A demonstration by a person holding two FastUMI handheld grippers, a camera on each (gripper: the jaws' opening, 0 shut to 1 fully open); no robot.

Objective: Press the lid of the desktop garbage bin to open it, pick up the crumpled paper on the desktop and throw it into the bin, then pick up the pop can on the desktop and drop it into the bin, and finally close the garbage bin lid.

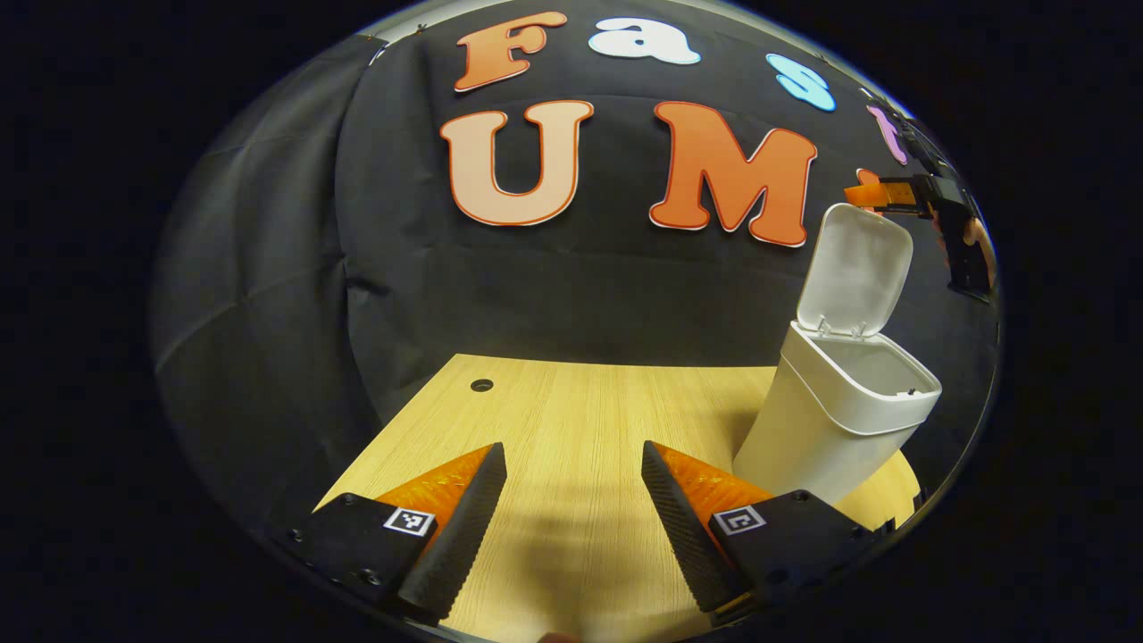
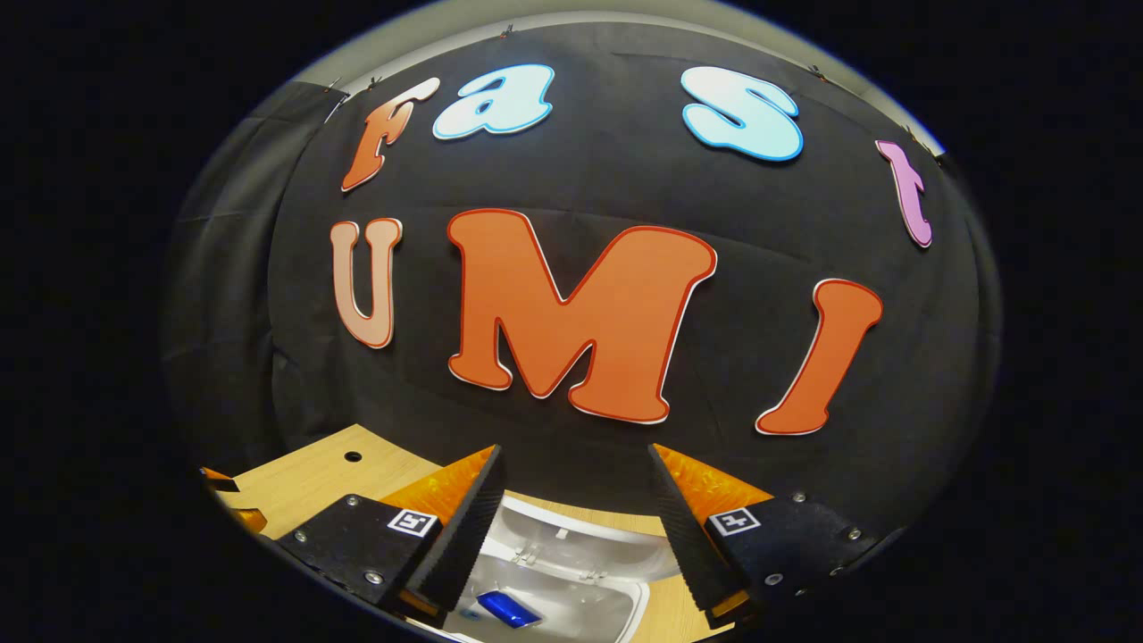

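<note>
The white garbage bin (image 1: 830, 429) stands on the wooden table (image 1: 571, 393) at the right of the left gripper view, its lid (image 1: 855, 272) swung up and open. My left gripper (image 1: 571, 446) hangs open low over bare table, left of the bin, with nothing between its fingers. Higher up, my right gripper (image 1: 871, 194), held by a hand, hovers by the top edge of the raised lid. In the right gripper view my right gripper (image 2: 574, 448) is open and empty above the bin (image 2: 629, 612). A blue pop can (image 2: 507, 609) lies inside the bin.
The black booth wall rises right behind the table and bin. A small round hole (image 1: 481, 385) sits in the table near its far left corner. Parts of the other gripper (image 2: 234, 500) peek in at the lower left of the right gripper view.
</note>
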